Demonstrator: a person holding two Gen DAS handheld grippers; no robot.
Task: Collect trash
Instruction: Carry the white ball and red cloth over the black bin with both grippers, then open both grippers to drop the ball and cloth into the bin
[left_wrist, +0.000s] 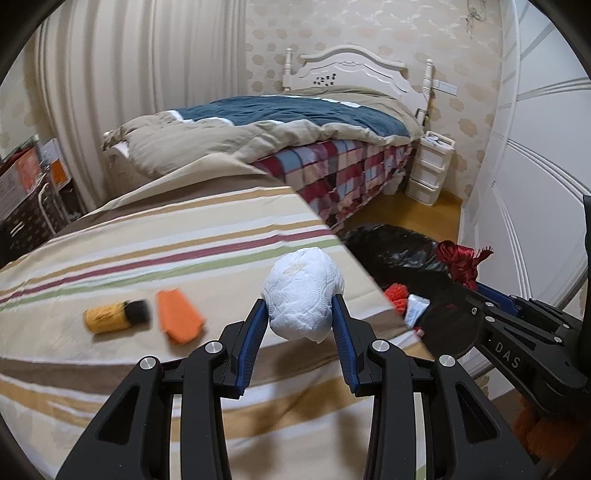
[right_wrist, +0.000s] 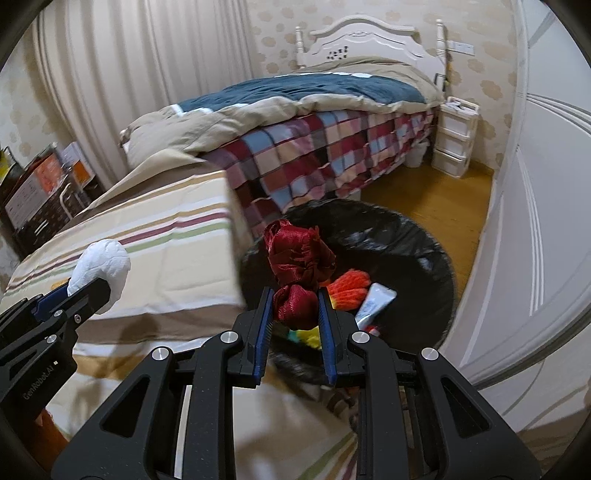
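Two hand-held grippers appear, each carrying one piece of trash near the black-lined trash bin (right_wrist: 424, 236), the landmark used for every position below. The left gripper (left_wrist: 300, 317) has its blue-padded fingers (left_wrist: 255, 325) clamped on a crumpled white paper wad (left_wrist: 303, 291), which hangs above the striped tabletop (left_wrist: 147, 251) just beside the bin, to the bin's left in both views. The right gripper (right_wrist: 295, 314) has its fingers (right_wrist: 264, 325) pressed nearly together on a dark red ribbon bundle (right_wrist: 299, 258), held directly over the bin's open mouth.

Inside the bin lie an orange knitted piece (right_wrist: 349, 288), a white tube (right_wrist: 375, 301) leaning beside it, and something yellow (right_wrist: 312, 336) partly hidden behind the right gripper. On the tabletop, farther from the bin than the paper wad, rest an orange cloth piece (left_wrist: 179, 317) and, beyond it, a yellow cylinder with a dark bristly end (left_wrist: 116, 314); the two lie near each other but apart.

Legible writing: "DAS" in pale letters on the body of the right gripper in the left wrist view, and "GenRobot.AI" on the body of the left gripper in the right wrist view. Print on the orange-and-white boxes (right_wrist: 40, 184), on the far side of the tabletop from the bin, is too blurred to read.

Behind the bin stands a bed (right_wrist: 314, 122) with a checked cover.
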